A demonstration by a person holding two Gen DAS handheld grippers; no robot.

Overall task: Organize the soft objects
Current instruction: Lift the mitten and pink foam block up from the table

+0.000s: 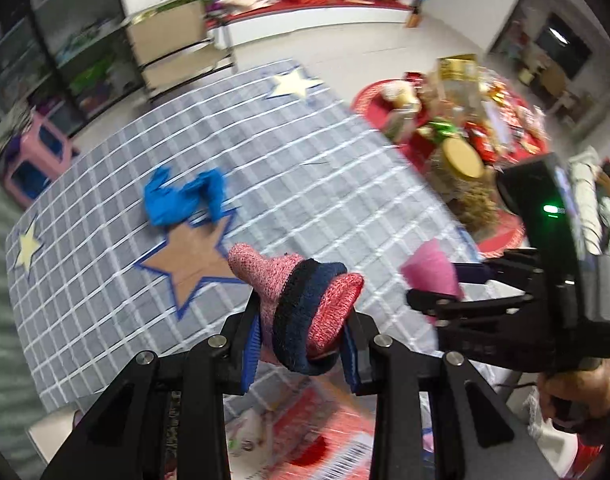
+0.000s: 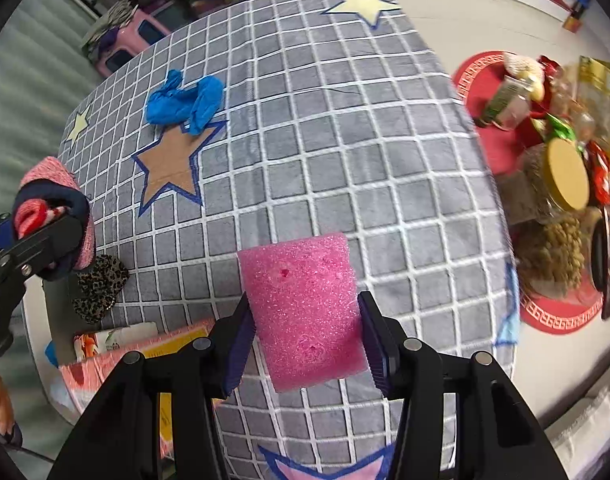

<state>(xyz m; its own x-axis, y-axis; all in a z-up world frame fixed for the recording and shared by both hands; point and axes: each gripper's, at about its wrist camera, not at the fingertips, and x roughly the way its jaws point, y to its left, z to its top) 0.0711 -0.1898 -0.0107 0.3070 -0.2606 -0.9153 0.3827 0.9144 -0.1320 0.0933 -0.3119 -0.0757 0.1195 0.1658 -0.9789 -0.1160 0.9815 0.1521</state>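
My left gripper (image 1: 303, 340) is shut on a rolled pink knit sock with a navy cuff (image 1: 305, 300), lifted above the grey checked cloth (image 1: 305, 184). The same sock (image 2: 55, 216) shows at the left edge of the right wrist view. My right gripper (image 2: 305, 340) is shut on a pink foam block (image 2: 305, 304), also held above the cloth; that block (image 1: 431, 276) appears to the right in the left wrist view. A crumpled blue glove (image 1: 183, 200) (image 2: 185, 104) lies at the tip of a brown star (image 1: 193, 256) (image 2: 173, 160).
A red mat (image 2: 489, 80) with jars, snacks and a gold-lidded jar (image 2: 567, 172) sits at the right. A leopard-print scrunchie (image 2: 99, 292) lies near the cloth's near-left edge, next to a pink box (image 2: 145, 348). A pink stool (image 1: 33, 160) stands beyond the table.
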